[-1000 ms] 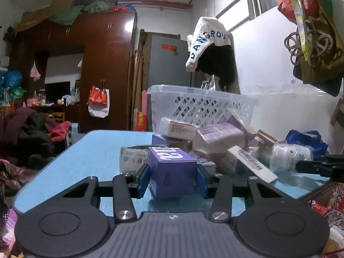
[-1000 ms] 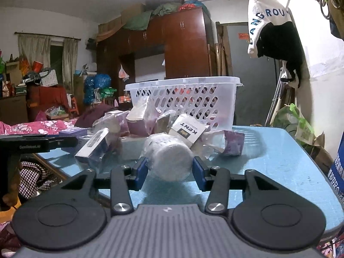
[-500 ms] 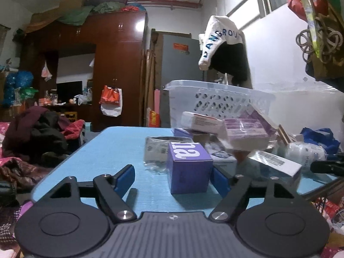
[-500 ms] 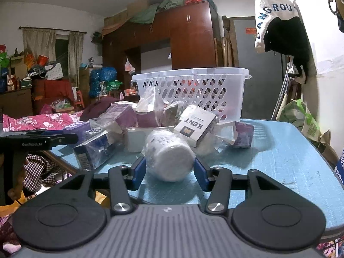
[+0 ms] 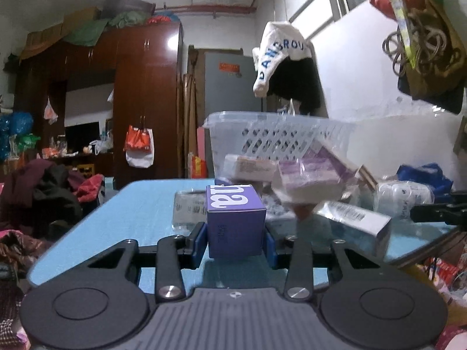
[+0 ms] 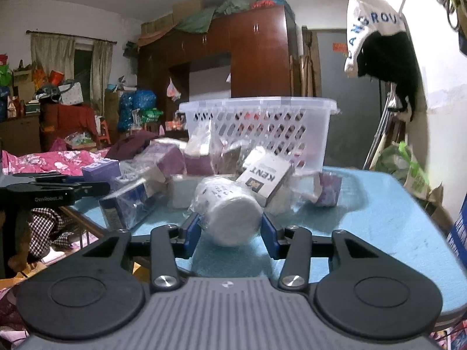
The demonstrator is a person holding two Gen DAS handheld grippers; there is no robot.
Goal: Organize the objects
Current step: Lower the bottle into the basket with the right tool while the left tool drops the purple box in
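Left side's the only open lane

Bare blue table [image 5: 140,204] on the left; box pile [image 5: 309,175] blocks the basket [image 5: 262,134] (right side too).

You are in a lived-in home bedroom: dark wooden wardrobe [image 6: 256,55] piled with bundles, bed with pink floral bedding [image 6: 49,159], curtained window [image 6: 83,67], clothes on a hanger [image 5: 287,67], white laundry basket [image 6: 292,134] on a blue table [image 6: 379,210].

The white carton [image 6: 267,178] lying against the pile reads "KENT", upside down; the hanging white garment [image 6: 372,24] shows "ANGROU", perhaps part of a longer word; the other gripper's black body [image 6: 49,197] carries "GenRobot.AI"; the purple box [image 5: 235,218] bears large white letters, unreadable.
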